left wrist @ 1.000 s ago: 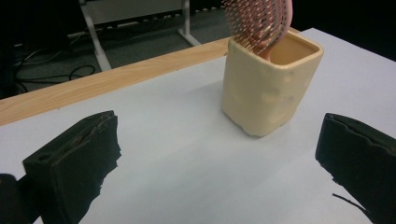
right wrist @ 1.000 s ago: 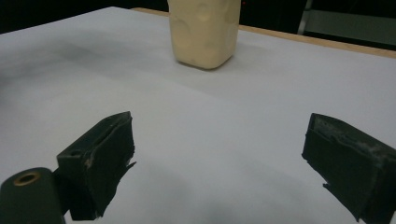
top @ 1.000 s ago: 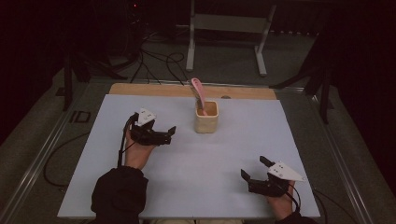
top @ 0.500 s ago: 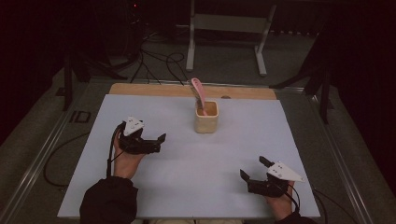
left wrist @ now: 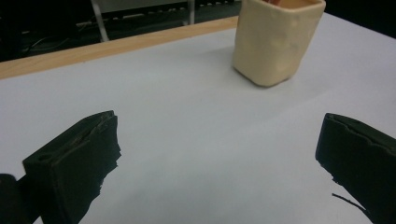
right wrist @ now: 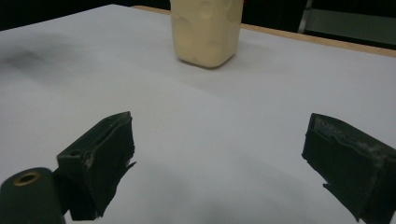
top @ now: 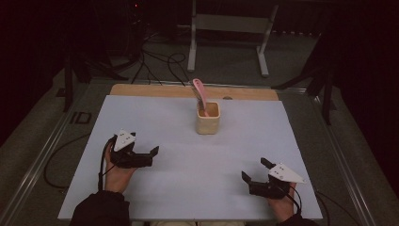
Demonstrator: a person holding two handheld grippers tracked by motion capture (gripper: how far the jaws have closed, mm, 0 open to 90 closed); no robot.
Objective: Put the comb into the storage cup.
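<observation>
The left gripper [top: 147,155] is pulling back toward the person's side, jaws spread and holding nothing — so I'm guessing the drop-off is finished. One cream cup [top: 208,118] is sitting mid-table toward the far edge with one pink spatula [top: 201,94] leaning in it, while the right gripper [top: 254,171] is resting near the front edge, jaws also spread and empty.
</observation>
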